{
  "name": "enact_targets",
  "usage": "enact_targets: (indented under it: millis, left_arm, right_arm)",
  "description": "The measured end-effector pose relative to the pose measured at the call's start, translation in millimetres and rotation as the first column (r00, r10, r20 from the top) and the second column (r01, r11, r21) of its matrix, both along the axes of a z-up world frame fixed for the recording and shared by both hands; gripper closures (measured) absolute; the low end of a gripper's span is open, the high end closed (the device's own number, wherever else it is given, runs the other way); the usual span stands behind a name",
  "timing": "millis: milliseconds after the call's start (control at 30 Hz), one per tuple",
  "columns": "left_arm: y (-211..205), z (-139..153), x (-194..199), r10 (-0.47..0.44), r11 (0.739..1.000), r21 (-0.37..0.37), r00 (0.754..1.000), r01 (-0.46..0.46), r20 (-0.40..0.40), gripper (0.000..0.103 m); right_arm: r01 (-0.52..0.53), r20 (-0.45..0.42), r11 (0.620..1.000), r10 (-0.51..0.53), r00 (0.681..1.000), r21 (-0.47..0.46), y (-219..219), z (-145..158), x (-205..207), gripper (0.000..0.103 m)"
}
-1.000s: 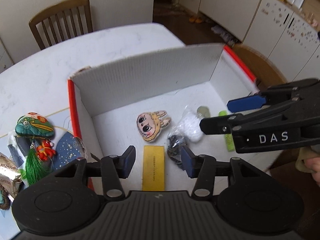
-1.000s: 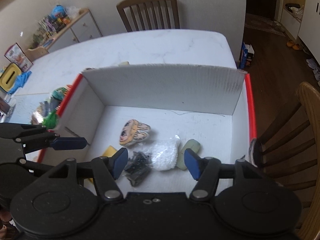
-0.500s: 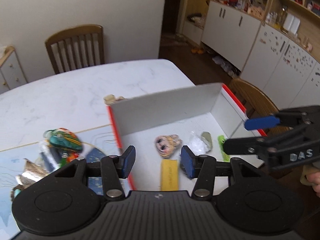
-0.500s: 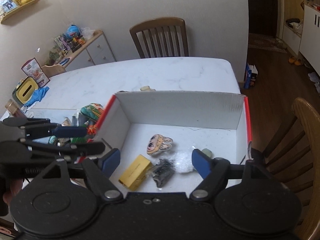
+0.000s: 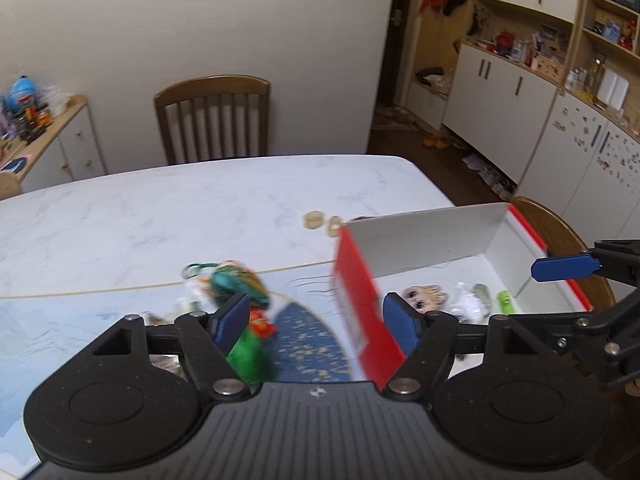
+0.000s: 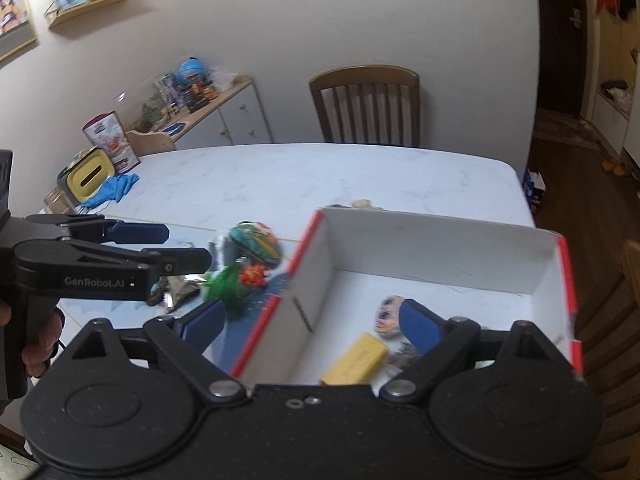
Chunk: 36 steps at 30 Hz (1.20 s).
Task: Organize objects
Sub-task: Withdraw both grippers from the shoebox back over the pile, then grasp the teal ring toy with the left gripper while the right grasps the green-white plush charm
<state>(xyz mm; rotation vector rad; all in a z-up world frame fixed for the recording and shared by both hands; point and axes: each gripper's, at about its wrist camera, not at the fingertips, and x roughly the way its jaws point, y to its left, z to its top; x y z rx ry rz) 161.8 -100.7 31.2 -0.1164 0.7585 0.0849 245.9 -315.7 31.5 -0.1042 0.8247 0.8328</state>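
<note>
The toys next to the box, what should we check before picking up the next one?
1. Left gripper has nothing between its fingers: ok, the fingers are opening.
2. Right gripper has nothing between its fingers: ok, also opening.
3. Toys left outside the box: ok, the green pouch and tassel charm lie on the mat.
4. Room in the box: ok, bare floor beside the yellow block.
5. Sharp view of the toys: not ok, blurred.
6. Which toy is easiest to grab: cannot tell, they lie heaped together.
</note>
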Motion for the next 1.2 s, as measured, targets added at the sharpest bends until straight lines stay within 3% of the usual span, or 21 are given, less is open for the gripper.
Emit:
enact_targets:
  millis: [333, 467, 567, 967, 1200]
  left_arm:
    - [78.5, -15.3, -33.9, 0.1, 0.995, -0.01, 0.995, -0.1, -0.005, 0.018]
    - [107.8, -24.2, -44.8, 0.125, 0.992, -0.018, 0.992, -0.126, -0.017, 0.015]
    - [127.0, -31.7, -53.6, 0.134, 0.991, -0.016, 0.991, -0.134, -0.01, 0.003]
    - [188.8, -77.0, -78.0, 0.098, 0.995, -0.005, 0.994, -0.098, -0.053, 0.003]
    - [196.6, -102.5, -76.0, 0.051, 0.997, 0.068, 0.997, -0.046, -0.066, 0.003]
  right_arm:
    - [-0.052, 0.088, 0.998, 0.056, 0.995, -0.047, 73.7, -1.6, -39.4, 0.008]
    - [-0.096, 0.055, 0.993, 0.1, 0.993, -0.073, 100.9, -9.1, -48.6, 0.008]
    - [-0.112, -0.008, 0.991, 0.111, 0.994, -0.072, 117.8, -15.1, -51.4, 0.008]
    - [-0.097, -0.05, 0.985, 0.09, 0.995, -0.14, 175.5, -37.6, -56.7, 0.009]
    - [-0.059, -0.062, 0.979, 0.048, 0.997, -0.196, 199.2, -58.5, -46.7, 0.013]
